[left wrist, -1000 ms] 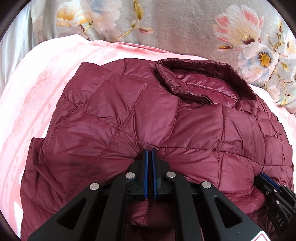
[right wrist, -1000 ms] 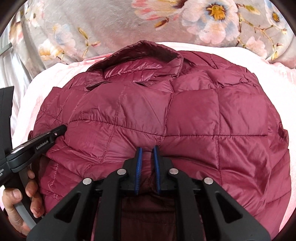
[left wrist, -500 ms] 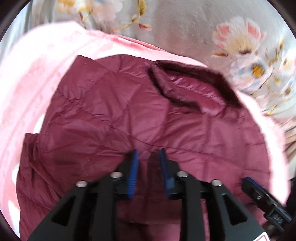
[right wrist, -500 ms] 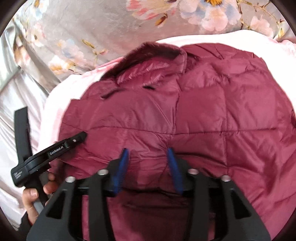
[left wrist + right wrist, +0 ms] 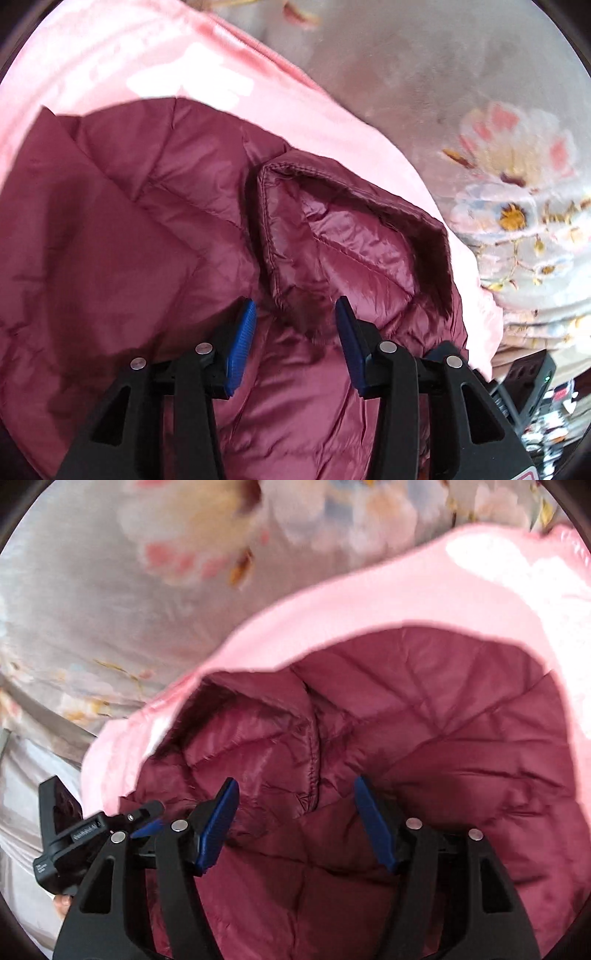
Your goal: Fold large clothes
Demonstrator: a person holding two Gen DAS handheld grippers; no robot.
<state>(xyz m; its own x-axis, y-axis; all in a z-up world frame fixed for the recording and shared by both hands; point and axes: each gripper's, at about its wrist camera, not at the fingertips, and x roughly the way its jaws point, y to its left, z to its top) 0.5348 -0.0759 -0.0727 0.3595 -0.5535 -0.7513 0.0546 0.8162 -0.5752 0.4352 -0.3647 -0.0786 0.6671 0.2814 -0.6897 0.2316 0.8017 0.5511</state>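
**Both tools opening over the maroon jacket**

Your left tool (image 5: pixel 291 328) hangs over the quilted maroon puffer jacket (image 5: pixel 140 251), and its jaws are opening. The blue pads (image 5: pixel 240 343) stand apart with nothing pinched; through the gap you see the near end of the jacket's collar (image 5: pixel 332 229) lying below, not gripped. The collar stands up as a stitched, shiny band just ahead of the tool and runs away to the right.

Your right tool (image 5: pixel 295 812) is also opening, its jaws spread wider than the left's. Its blue pads (image 5: pixel 218 823) press on nothing; a puckered seam of the jacket (image 5: pixel 461 746) lies beneath the gap. In this view the collar (image 5: pixel 243 731) sits ahead and to the left of the tool.

The jacket lies spread on a pink blanket (image 5: pixel 155 55), which shows as a band around its far edge in both views. Beyond the blanket is a grey floral bedspread (image 5: pixel 509 206), blurred in the right wrist view.

At the lower left of the right wrist view you can see the left tool (image 5: pixel 147 821) just beside the jacket's edge, with a bit of your hand (image 5: pixel 62 902) below it. At the lower right of the left wrist view a dark device with a small green light (image 5: pixel 524 384) sits past the blanket's edge; it is too unclear to identify.
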